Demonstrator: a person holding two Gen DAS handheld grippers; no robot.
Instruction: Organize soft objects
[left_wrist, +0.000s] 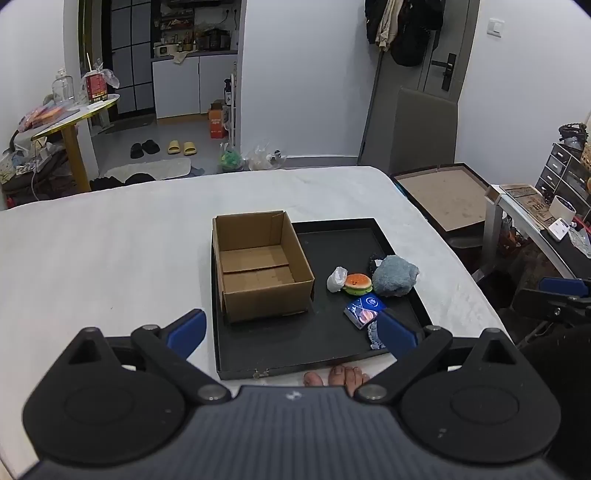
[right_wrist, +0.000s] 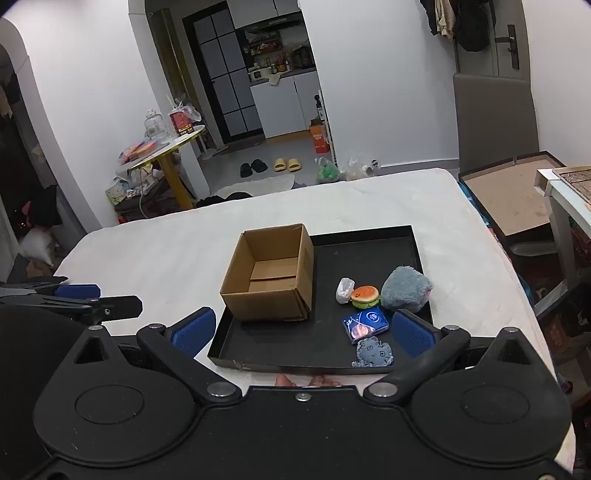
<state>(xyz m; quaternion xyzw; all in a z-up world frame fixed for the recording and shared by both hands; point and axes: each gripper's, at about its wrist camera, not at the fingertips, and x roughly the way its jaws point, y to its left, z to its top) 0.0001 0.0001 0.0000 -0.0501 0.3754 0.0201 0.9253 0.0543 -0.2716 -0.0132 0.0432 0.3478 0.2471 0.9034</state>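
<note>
White bedding (right_wrist: 155, 258) carries a black tray (right_wrist: 369, 236) where 1 empty cardboard box (right_wrist: 269, 280) waits beside 5 soft objects (right_wrist: 404, 288), presumably for loading, while the left gripper (left_wrist: 291, 328) and right gripper (right_wrist: 303, 328) hover spread wide, holding nothing.

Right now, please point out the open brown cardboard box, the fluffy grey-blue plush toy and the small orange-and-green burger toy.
Open brown cardboard box (right_wrist: 271, 275): right wrist view, inner floor.
Fluffy grey-blue plush toy (right_wrist: 405, 288): right wrist view, furry middle.
Small orange-and-green burger toy (left_wrist: 357, 283): left wrist view, orange bun.
</note>
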